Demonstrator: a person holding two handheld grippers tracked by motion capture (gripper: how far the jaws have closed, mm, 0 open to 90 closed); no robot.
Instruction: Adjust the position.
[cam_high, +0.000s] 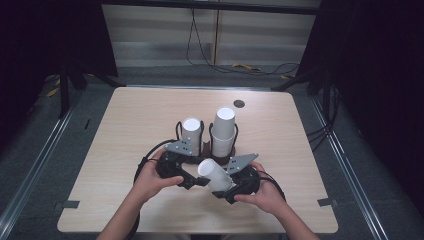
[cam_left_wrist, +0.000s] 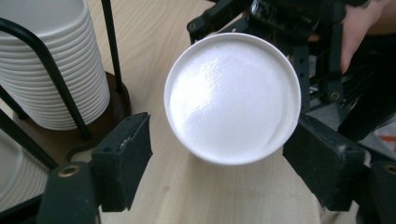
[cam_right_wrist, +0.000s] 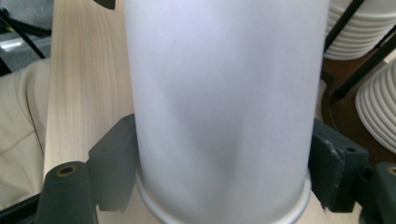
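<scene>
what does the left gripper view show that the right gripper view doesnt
Left gripper view: the flat closed bottom of the white paper cup faces the camera, between the left claw pads with a gap beside each pad; beyond it are the right claw's black frame and the hand holding it.

Right gripper view: the cup's side wall and rolled rim, with the right claw pads pressed on both sides.

Both: the same cup, the light wooden table, and the stacked white cups in the black wire holder.
</scene>
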